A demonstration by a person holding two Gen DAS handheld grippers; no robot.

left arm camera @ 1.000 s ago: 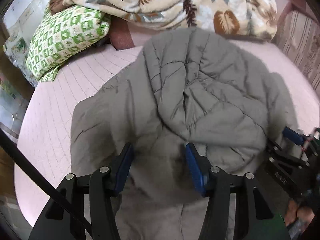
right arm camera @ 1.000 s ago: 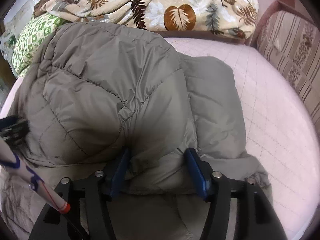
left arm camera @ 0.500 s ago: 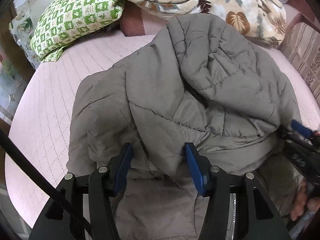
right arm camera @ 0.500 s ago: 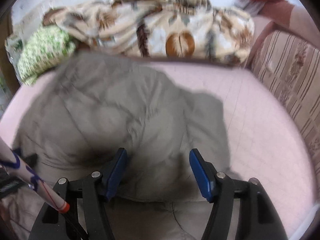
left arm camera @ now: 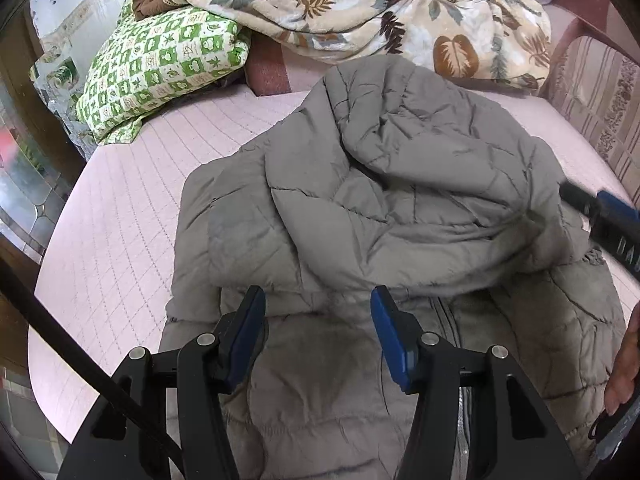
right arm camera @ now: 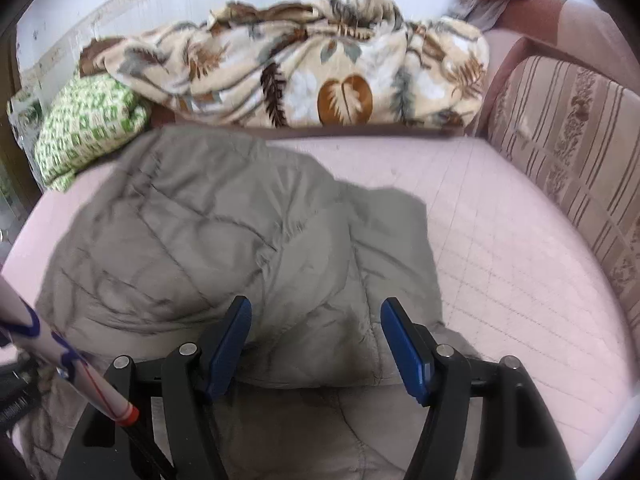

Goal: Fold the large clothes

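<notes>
A large grey quilted jacket (left arm camera: 400,200) lies on the pink bedspread (left arm camera: 132,208), its upper part folded down over its zipped front. It also shows in the right wrist view (right arm camera: 224,248). My left gripper (left arm camera: 318,320) is open and empty, hovering just above the fold's near edge on the left. My right gripper (right arm camera: 316,332) is open and empty above the fold's right side. The right gripper's blue finger (left arm camera: 616,212) shows at the right edge of the left wrist view.
A green patterned pillow (left arm camera: 160,68) lies at the back left. A leaf-print blanket (left arm camera: 380,12) is heaped along the back. A striped sofa arm (right arm camera: 568,152) borders the right side. The bed's edge drops off at the left.
Both grippers have let go of the folded jacket part and drawn back and up from it. The fold now rests flat on the jacket.
</notes>
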